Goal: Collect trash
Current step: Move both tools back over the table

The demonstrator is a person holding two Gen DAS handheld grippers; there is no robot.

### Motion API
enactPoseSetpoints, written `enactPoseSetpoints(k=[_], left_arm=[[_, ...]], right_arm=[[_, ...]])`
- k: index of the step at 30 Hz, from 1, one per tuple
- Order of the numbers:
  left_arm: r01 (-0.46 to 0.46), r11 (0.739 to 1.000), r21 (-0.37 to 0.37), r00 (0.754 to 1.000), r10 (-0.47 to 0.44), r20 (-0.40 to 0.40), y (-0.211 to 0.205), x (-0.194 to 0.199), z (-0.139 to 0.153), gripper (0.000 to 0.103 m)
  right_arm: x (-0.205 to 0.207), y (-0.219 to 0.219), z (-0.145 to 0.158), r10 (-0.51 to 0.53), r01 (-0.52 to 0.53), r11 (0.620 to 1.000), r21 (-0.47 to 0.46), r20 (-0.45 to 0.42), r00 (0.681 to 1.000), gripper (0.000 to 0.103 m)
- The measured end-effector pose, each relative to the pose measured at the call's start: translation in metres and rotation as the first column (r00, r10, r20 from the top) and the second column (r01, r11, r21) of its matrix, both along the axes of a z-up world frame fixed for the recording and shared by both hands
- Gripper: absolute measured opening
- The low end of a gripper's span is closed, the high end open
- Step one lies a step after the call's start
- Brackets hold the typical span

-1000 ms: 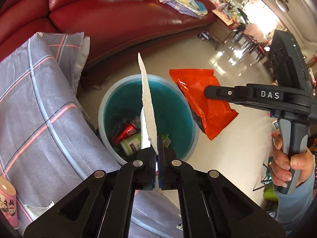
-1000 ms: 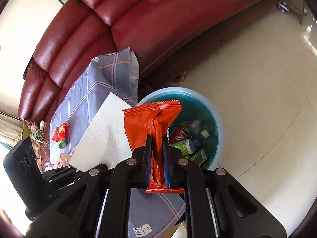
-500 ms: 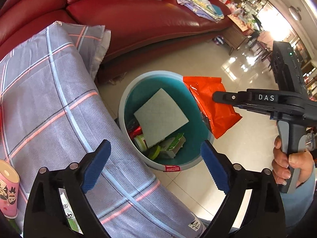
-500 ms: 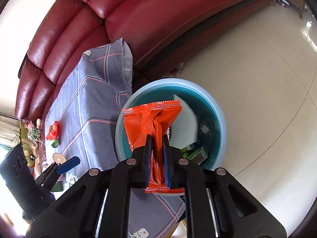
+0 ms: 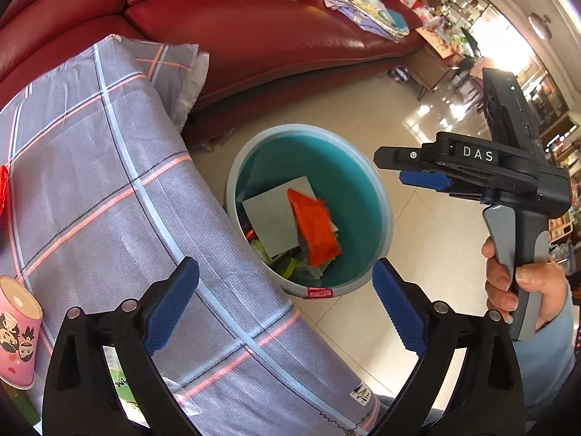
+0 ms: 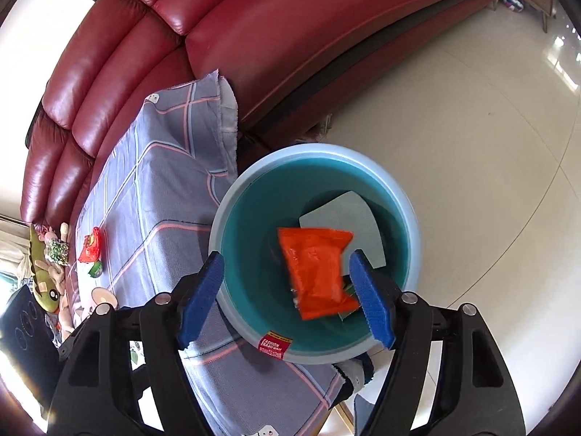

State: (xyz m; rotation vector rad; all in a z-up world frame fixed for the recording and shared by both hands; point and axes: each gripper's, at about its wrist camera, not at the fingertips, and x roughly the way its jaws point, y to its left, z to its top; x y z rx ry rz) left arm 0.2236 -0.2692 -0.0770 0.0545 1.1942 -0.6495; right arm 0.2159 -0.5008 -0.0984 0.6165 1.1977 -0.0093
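A blue-green trash bin [image 5: 385, 196] [image 6: 410, 218] stands on the floor beside the table. Inside it a white paper sheet [image 5: 272, 218] [image 6: 348, 218] lies over other litter. An orange snack bag [image 5: 314, 229] [image 6: 316, 272], blurred, is loose inside the bin's mouth, touching neither pad. My left gripper [image 5: 281, 272] hovers over the bin's near rim, jaws wide and still opening, nothing between them. My right gripper [image 6: 287, 258] [image 5: 417, 167] hangs over the bin from the right. Its jaws are opening, with the bag below and between them, free of the pads.
A table under a grey plaid cloth [image 5: 109, 181] [image 6: 156, 200] touches the bin on the left. On it are a pink cup [image 5: 16, 330] and a small red wrapper [image 6: 90, 249]. A red sofa [image 5: 254, 36] curves behind. Tiled floor [image 6: 472, 127] spreads to the right.
My left gripper opened and the white sheet dropped flat into the bin. Then my right gripper opened and the orange bag left its pads and fell toward the bin.
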Motion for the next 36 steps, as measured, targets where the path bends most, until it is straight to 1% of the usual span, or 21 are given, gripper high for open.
enactPoseSetpoints(k=[3,8,10,12,24,31,36], left_arm=[[-0.009,1.0,-0.005,1.0,0.009,-0.005,0.007,0.0,0.0,0.097],[-0.025,1.0,-0.012,1.0,0.024,-0.019,0.017,-0.001,-0.002,0.097],[-0.029,0.999,-0.015,0.999,0.029,-0.022,0.022,-0.003,-0.001,0.097],[-0.033,0.999,-0.016,0.999,0.033,-0.019,0.027,-0.006,0.0,0.097],[-0.099,0.995,-0.026,0.995,0.099,0.012,0.077,-0.021,0.016,0.097],[-0.158,0.987,-0.011,0.987,0.158,0.028,0.119,-0.035,0.021,0.097],[-0.219,0.976,0.001,0.975,0.218,0.039,0.156,-0.044,0.023,0.097]], right_arm=[[0.0,0.004,0.001,0.001,-0.001,1.0,-0.015,-0.01,1.0,0.076],[-0.001,0.014,0.0,0.004,-0.005,1.0,-0.015,-0.034,0.999,0.08],[-0.001,0.019,0.001,0.006,-0.007,1.0,-0.019,-0.037,0.999,0.084],[-0.002,0.024,0.003,0.012,-0.013,1.0,-0.021,-0.037,0.999,0.085],[-0.004,0.075,0.019,0.088,-0.089,0.996,-0.032,-0.031,0.996,0.086],[-0.007,0.116,0.027,0.154,-0.155,0.987,-0.038,-0.023,0.988,0.086],[-0.007,0.147,0.032,0.203,-0.204,0.978,-0.045,-0.016,0.979,0.086]])
